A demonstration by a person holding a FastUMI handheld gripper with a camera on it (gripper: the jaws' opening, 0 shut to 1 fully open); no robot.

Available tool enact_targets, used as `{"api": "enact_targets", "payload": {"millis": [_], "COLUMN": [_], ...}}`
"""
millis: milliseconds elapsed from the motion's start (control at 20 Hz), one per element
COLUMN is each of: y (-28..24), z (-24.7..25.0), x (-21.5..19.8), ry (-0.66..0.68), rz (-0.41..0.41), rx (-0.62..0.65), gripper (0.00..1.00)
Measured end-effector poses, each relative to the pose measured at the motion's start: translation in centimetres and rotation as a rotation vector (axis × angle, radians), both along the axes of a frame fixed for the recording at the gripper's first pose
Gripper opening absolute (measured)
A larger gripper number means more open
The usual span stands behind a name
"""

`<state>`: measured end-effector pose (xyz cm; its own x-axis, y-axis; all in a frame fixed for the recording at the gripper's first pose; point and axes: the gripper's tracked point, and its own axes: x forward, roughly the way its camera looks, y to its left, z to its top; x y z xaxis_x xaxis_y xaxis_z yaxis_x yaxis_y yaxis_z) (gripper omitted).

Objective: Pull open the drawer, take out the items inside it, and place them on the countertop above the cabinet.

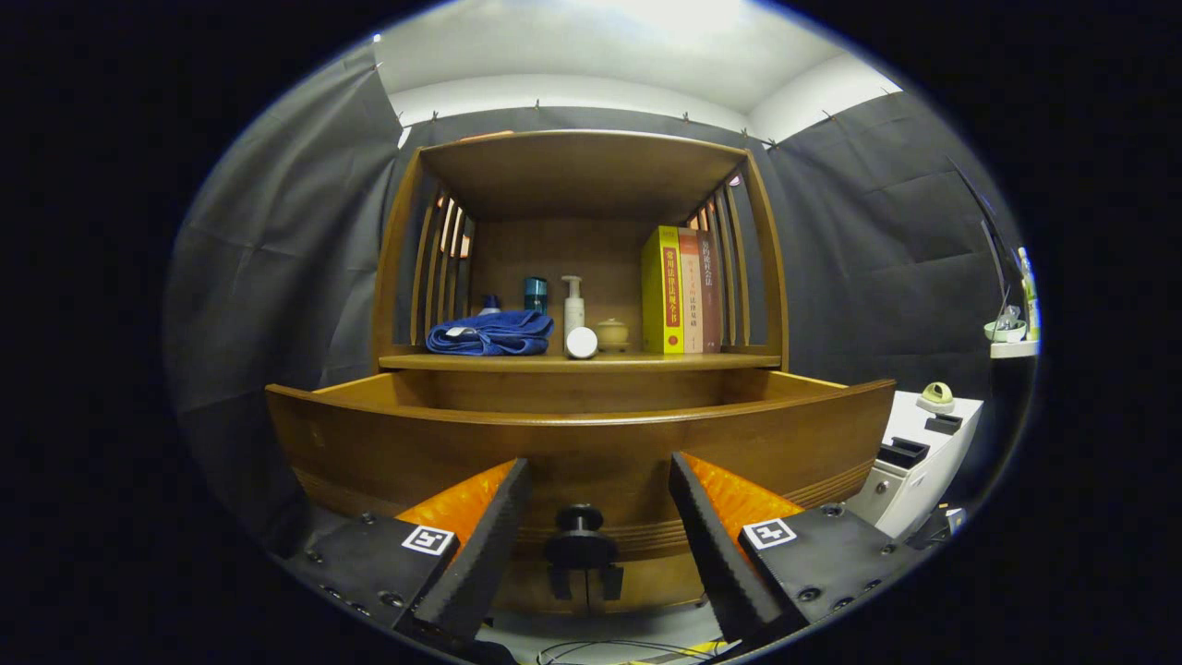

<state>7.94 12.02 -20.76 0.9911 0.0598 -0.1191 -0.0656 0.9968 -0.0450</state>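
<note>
Hovering gripper [591,517], fingers spread, holding nothing. Drawer [582,443] just ahead, pulled out; black knob [580,536] between fingers. Contents hidden behind front. Next likely: rise over front, reach in.

Three books [684,291], two bottles [573,305]

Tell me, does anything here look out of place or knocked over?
Only the white round container, which seems to lie on its side on the countertop beside the upright pump bottle. The drawer stands open; the hand-held gripper is open around its knob.
</note>
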Motion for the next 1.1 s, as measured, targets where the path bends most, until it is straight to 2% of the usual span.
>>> {"api": "enact_targets", "payload": {"millis": [250,450,1100], "y": [0.1,1.2,1.2], "z": [-0.4,-0.6,-0.6], "x": [0.3,0.3,1.3], "ry": [0.011,0.025,0.047], "rz": [0.005,0.042,0.033], "rx": [0.01,0.023,-0.006], "gripper": [0.98,0.98,0.98]}}
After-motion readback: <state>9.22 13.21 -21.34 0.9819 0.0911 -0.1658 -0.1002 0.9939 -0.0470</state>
